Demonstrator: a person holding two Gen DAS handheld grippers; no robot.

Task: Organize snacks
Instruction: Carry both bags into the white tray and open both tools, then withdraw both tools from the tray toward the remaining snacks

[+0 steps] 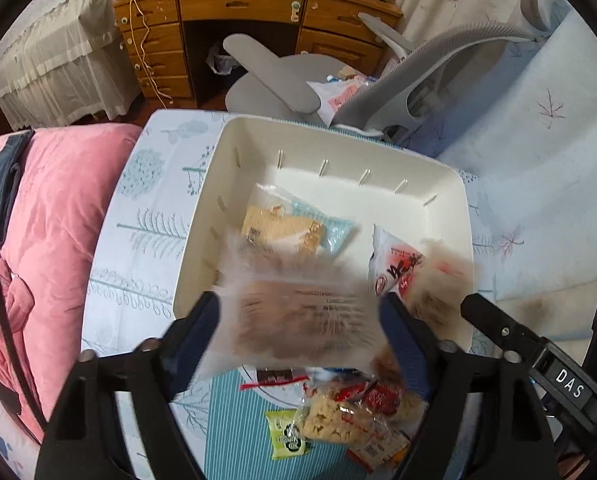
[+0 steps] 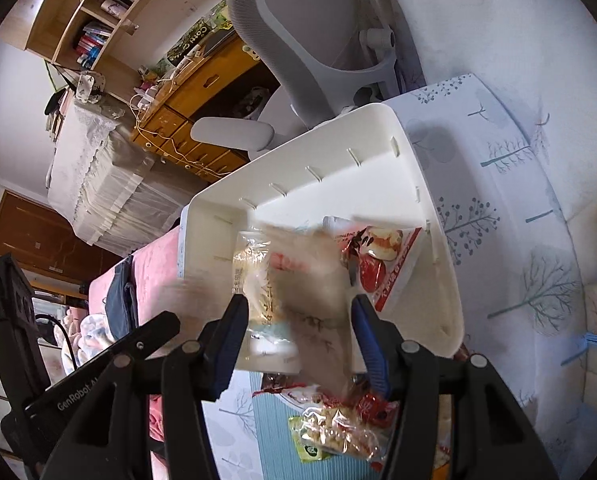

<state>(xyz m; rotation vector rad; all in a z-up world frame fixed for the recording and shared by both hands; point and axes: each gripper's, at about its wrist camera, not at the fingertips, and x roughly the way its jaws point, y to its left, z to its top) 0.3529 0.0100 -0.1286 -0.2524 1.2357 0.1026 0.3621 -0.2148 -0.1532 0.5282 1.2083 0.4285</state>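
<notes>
A white plastic bin [image 1: 450,184] [image 2: 378,128] stands on the tree-print bed sheet. Inside lie a clear packet with tan biscuit and a blue edge [image 1: 290,226] and a red-and-white packet [image 1: 398,268] [image 2: 382,264]. My left gripper [image 1: 298,316] is open; a blurred clear packet of brown snack [image 1: 302,320] is in the air between its fingers, over the bin's near rim. My right gripper [image 2: 298,320] is open; a blurred whitish packet [image 2: 310,280] is in the air between its fingers above the bin. Loose snack packets [image 1: 338,416] [image 2: 338,428] lie on the sheet below both grippers.
A pink quilt [image 1: 54,220] lies left of the bin. A grey office chair [image 1: 398,80] [image 2: 298,40] stands just behind the bin, with a wooden desk [image 1: 238,12] beyond. The right gripper's body [image 1: 558,368] shows at the right of the left wrist view.
</notes>
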